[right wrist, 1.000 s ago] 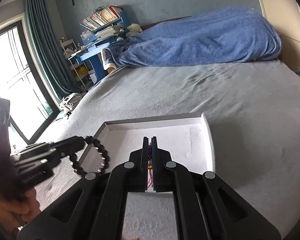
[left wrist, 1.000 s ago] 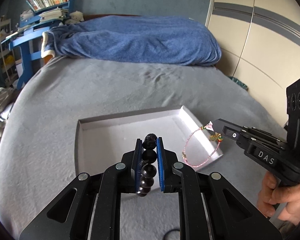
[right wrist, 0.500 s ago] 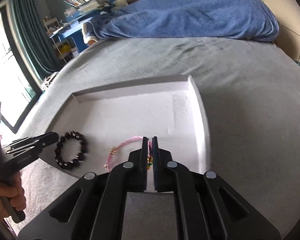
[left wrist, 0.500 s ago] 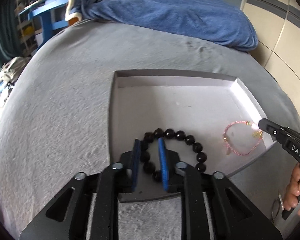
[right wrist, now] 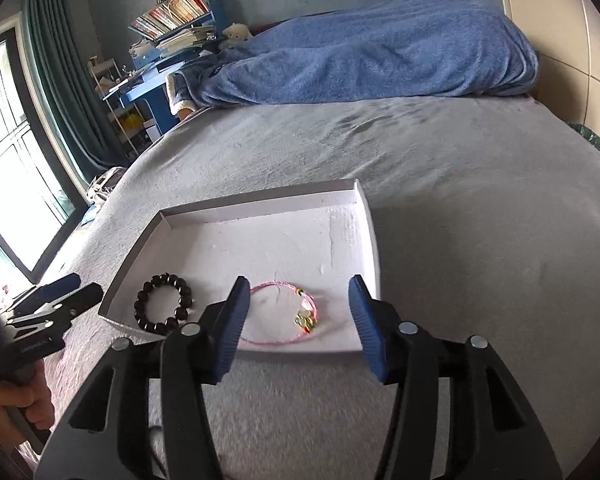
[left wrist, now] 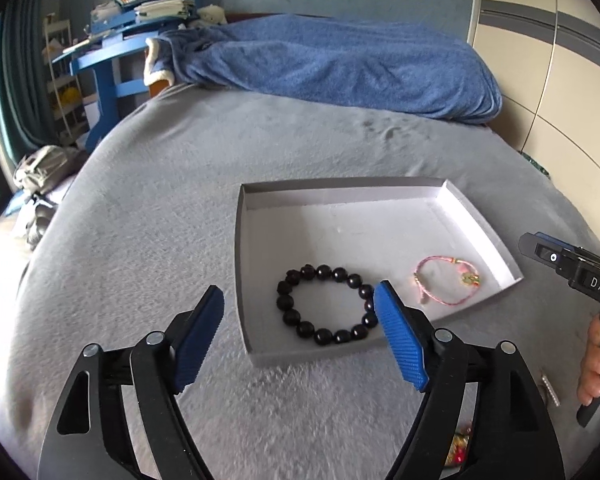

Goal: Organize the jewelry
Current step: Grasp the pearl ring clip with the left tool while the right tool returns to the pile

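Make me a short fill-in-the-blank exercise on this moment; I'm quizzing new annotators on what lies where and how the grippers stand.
1. The black bead bracelet lies inside the white ____.
2. The left gripper is ____, holding nothing.
3. Seen from the right wrist, the pink cord bracelet lies to the ____ of the bead bracelet.
4. The tray rests on the ____ bedspread.

Missing words: tray; open; right; grey
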A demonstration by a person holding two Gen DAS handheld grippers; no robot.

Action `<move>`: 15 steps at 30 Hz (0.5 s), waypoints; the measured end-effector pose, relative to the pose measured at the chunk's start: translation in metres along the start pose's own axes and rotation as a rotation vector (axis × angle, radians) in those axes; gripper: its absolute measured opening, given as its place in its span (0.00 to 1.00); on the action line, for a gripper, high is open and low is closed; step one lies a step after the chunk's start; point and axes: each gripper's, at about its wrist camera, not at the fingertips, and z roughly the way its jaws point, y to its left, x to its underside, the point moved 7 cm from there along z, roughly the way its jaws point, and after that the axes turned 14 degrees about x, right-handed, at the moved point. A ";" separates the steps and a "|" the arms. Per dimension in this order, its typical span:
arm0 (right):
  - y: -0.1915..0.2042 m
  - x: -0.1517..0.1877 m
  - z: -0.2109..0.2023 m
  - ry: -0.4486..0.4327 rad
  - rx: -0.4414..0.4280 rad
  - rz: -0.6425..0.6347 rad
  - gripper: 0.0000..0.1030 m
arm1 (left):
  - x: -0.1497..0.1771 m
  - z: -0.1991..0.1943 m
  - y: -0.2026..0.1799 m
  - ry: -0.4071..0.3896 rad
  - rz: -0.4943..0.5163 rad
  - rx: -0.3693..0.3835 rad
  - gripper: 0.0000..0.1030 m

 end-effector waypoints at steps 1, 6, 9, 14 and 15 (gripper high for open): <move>-0.001 0.001 -0.004 -0.004 0.000 0.000 0.57 | 0.003 -0.005 -0.001 -0.003 0.000 0.000 0.77; -0.005 0.012 -0.024 -0.020 0.000 -0.003 0.63 | 0.016 -0.029 -0.004 -0.035 -0.042 0.008 0.79; -0.006 0.020 -0.038 -0.035 -0.003 -0.016 0.68 | 0.023 -0.044 -0.007 -0.054 -0.052 0.011 0.81; -0.008 0.035 -0.060 -0.059 -0.024 -0.014 0.78 | 0.037 -0.062 -0.014 -0.074 -0.048 0.008 0.85; -0.009 0.038 -0.064 -0.062 -0.027 -0.014 0.80 | 0.042 -0.064 -0.017 -0.071 -0.038 0.006 0.85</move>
